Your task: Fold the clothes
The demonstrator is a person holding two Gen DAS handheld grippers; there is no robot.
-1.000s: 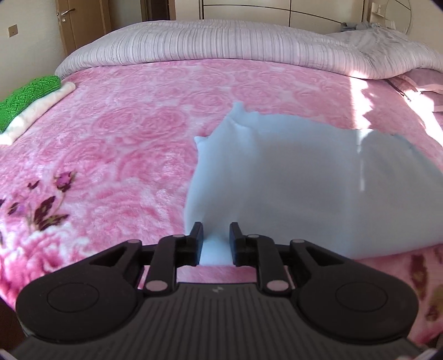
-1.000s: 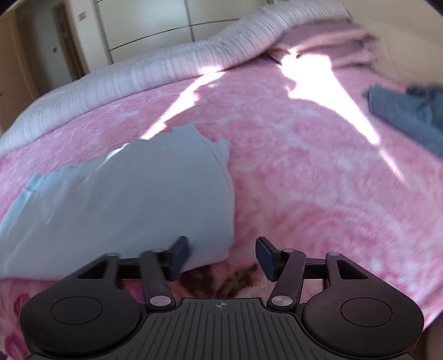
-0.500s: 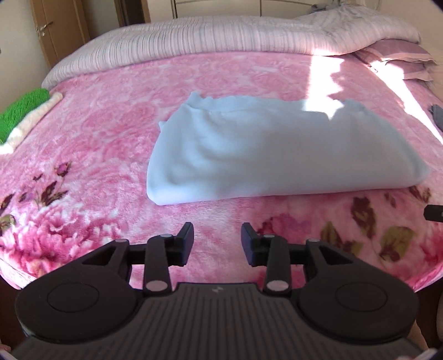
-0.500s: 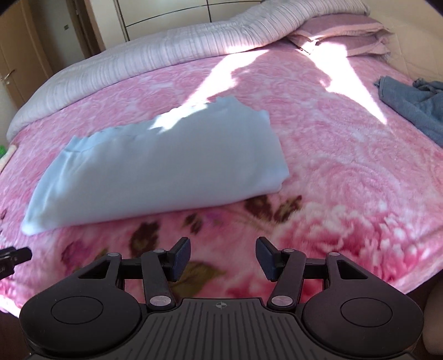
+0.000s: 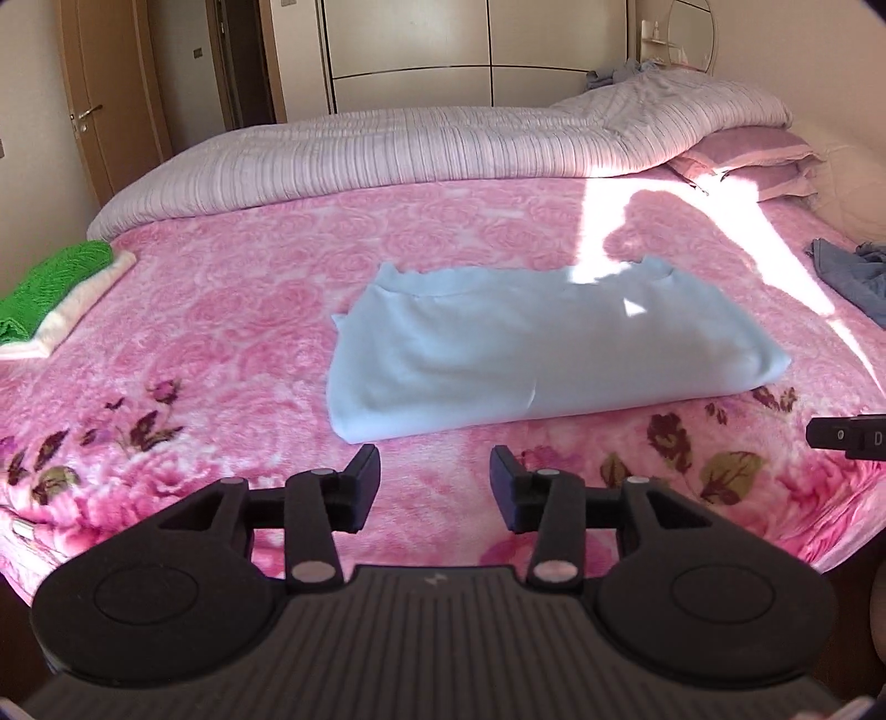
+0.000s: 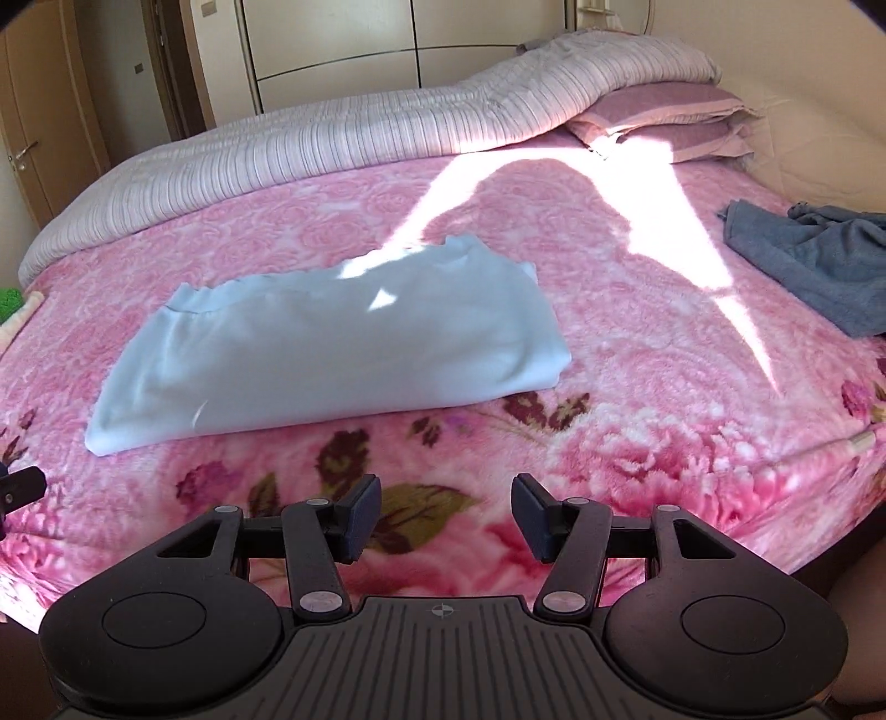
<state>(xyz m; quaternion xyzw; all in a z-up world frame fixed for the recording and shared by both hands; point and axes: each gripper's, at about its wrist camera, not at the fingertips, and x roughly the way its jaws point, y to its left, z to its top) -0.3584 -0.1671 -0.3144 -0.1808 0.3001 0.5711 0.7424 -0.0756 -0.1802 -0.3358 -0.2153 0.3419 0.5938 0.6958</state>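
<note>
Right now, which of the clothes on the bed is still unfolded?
The grey-blue garment, crumpled at the bed's right edge. The light blue garment and green garment lie folded flat.

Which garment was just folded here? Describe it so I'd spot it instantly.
On the pink floral blanket, mid-bed, just beyond both open grippers, lies the pale blue folded garment. Unlike the crumpled grey-blue cloth at right and green stack at left, it's one smooth flat rectangle.

Setting: home bedroom. A wide bed (image 5: 232, 310) under a pink rose-print blanket fills the view, with a striped duvet (image 5: 421, 149) rolled along its far edge and pillows (image 6: 664, 119) at the far right corner. Behind stand panelled wardrobe doors (image 5: 410, 50) and a wooden room door (image 5: 105, 105).
</note>
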